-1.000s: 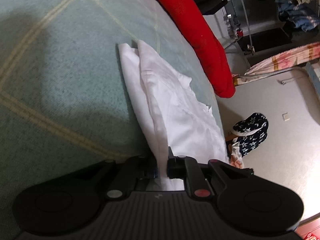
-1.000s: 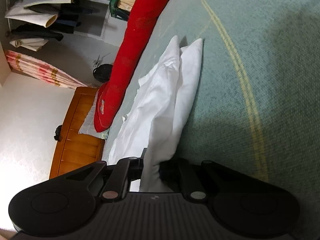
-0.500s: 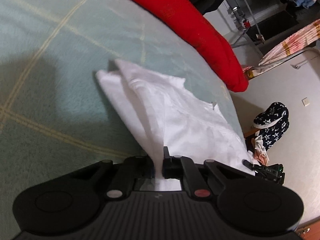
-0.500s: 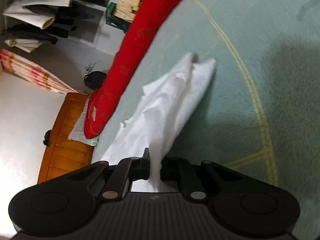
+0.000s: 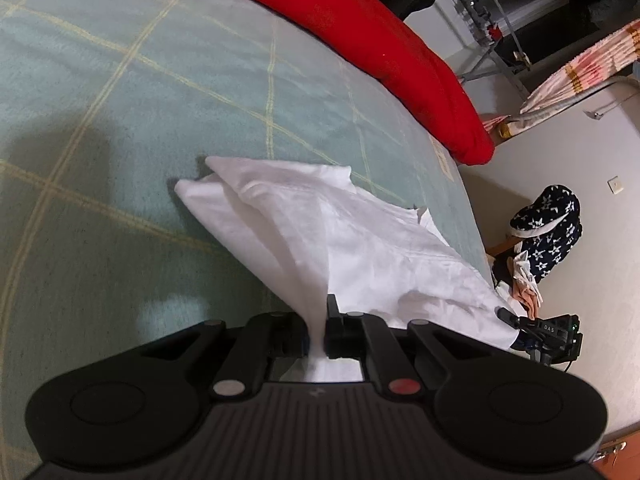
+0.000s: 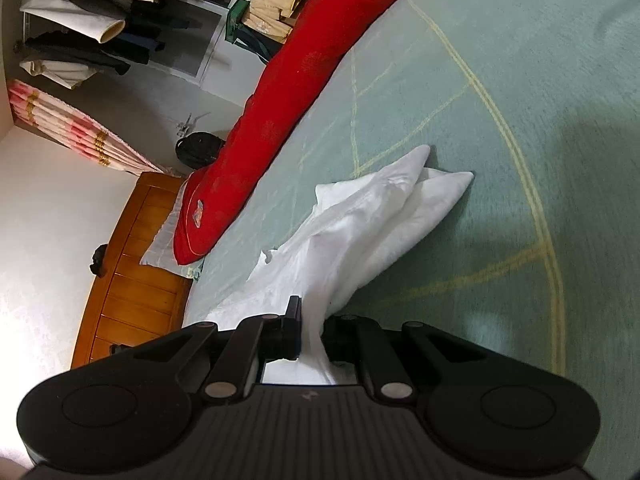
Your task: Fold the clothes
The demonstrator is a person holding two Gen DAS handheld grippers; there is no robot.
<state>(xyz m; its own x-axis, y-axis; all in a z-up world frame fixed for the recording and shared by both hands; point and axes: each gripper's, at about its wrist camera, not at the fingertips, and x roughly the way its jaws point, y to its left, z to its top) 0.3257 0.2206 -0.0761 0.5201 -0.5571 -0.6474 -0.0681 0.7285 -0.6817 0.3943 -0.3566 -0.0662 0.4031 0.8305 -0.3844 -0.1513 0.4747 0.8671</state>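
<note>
White garment (image 5: 344, 240) in left tongs (image 5: 318, 332), green bedspread (image 5: 120, 120)

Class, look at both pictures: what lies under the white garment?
The white garment rests on a green checked blanket, its near edge pinched by the left gripper and right gripper. Anything beneath its folds is covered.

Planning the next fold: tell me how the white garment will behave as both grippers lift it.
Probably floppy: the white garment drapes in soft folds from the left gripper and right gripper. Likely light, since thin pinches hold it. Its far end may drag across the green blanket.

soft white cloth garment (image 5: 360, 240), fuzzy green blanket (image 5: 120, 120)
</note>
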